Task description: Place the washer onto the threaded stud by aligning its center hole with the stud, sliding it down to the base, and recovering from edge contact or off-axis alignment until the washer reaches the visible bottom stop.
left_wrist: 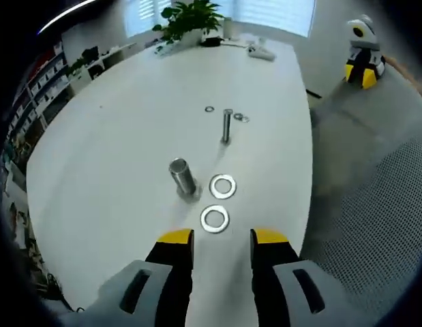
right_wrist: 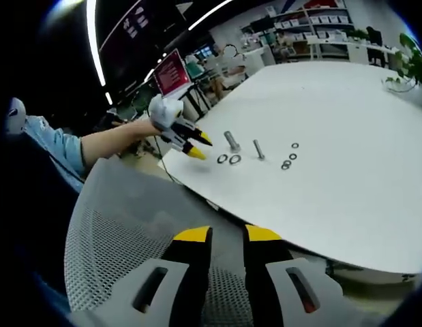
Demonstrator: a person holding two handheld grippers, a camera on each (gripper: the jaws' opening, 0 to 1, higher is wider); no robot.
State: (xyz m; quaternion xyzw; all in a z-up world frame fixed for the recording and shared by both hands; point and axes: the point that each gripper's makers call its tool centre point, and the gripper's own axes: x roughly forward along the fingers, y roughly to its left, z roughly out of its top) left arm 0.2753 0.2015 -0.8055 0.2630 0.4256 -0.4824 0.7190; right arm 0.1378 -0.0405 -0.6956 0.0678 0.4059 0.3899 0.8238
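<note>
- The step in hand looks like the approach before any pickup: no washer is held yet, and nothing sits on the stud.
- In the left gripper view, the left gripper (left_wrist: 222, 237) hovers over the near edge of the white desk (left_wrist: 115, 157), its yellow-tipped jaws parted with a clear gap and nothing between them.
- Just ahead of those tips lies the near washer (left_wrist: 215, 219), flat on the desk; a second large washer (left_wrist: 223, 186) lies just beyond it, the two close but apart.
- To the left of the second washer stands a short metal cylinder (left_wrist: 183, 175), leaning in this view, with its base near that washer.
- Farther on, the threaded stud (left_wrist: 227, 125) stands upright on the desk, bare along its visible length. A few small rings (left_wrist: 241, 118) lie around it, too small to make out well.
- In the right gripper view, the right gripper (right_wrist: 227, 238) is held well back from the desk over a mesh chair back (right_wrist: 129, 218), its jaws slightly apart and empty.
- That same view shows the left gripper (right_wrist: 193, 146) from the side, held by a person's hand, its tips pointing at the pair of washers.
- The next move, as I judge it, calls for lowering the left gripper onto the near washer and pinching it by the rim; it lies flat, so getting a jaw under its edge may be awkward.
- After that the washer has to be carried past the cylinder and its hole centred over the stud's top.
</note>
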